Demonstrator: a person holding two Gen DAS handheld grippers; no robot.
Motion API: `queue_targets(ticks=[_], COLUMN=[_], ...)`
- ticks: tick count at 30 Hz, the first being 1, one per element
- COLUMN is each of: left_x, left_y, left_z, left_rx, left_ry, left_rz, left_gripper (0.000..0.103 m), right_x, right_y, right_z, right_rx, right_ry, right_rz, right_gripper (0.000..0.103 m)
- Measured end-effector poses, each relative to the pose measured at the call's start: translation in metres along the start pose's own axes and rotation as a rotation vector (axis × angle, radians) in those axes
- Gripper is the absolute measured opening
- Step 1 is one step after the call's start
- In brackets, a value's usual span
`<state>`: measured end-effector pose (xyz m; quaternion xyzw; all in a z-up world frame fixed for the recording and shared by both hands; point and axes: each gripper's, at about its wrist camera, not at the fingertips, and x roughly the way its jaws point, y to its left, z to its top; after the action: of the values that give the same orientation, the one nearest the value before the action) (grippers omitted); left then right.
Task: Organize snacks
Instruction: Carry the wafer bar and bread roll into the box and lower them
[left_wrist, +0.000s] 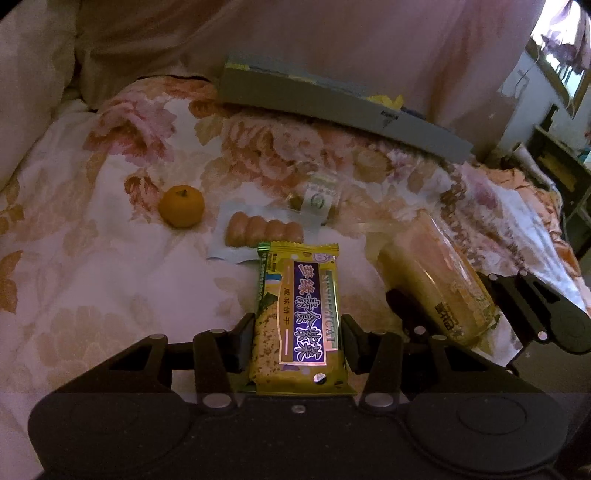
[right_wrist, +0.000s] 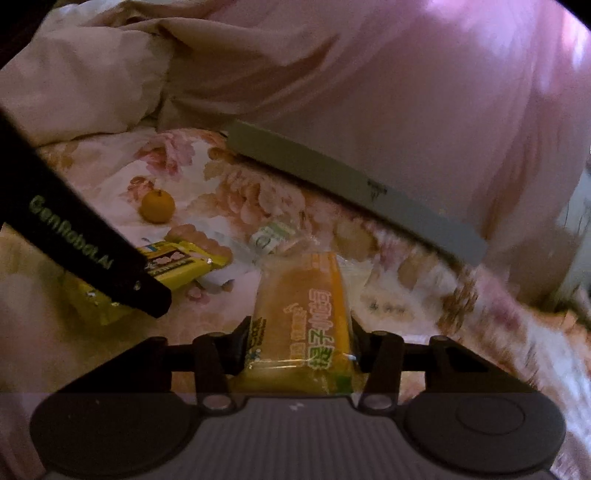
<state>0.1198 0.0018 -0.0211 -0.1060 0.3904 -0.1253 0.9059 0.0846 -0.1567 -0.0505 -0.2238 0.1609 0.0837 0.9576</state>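
My left gripper (left_wrist: 298, 341) pinches the cracker packet (left_wrist: 299, 317) and my right gripper (right_wrist: 298, 345) the cake pack (right_wrist: 306, 317). Slick wrappers might slip before the far gray box (left_wrist: 332, 103).

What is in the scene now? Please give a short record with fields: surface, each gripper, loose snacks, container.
surface: floral bedsheet
left gripper: shut on yellow cracker packet
right gripper: jaws around orange cake packet, pads at its sides
loose snacks: small orange fruit, wrapped bread sticks, small green-and-white packet
container: grey box at the far side of the sheet, contents partly hidden
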Motion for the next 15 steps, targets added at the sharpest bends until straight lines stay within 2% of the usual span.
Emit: queue_targets(ticks=[5, 10, 15], left_x=[-0.013, -0.025, -0.034], left_y=[-0.003, -0.004, -0.007], left_z=[0.000, 0.007, 0.024], left_rx=[-0.012, -0.033, -0.045], left_ry=[-0.056, -0.134, -0.186], left_rz=[-0.017, -0.035, -0.019], left_gripper=[0.049, 0.050, 0.050], right_x=[-0.012, -0.021, -0.025], right_y=[-0.003, -0.014, -0.025], right_z=[0.007, 0.016, 0.025], right_rx=[-0.024, 0.007, 0.046], right_ry=[-0.065, -0.122, -0.172], right_rz=[-0.029, -0.041, -0.048], right_gripper=[0.053, 0.053, 0.053])
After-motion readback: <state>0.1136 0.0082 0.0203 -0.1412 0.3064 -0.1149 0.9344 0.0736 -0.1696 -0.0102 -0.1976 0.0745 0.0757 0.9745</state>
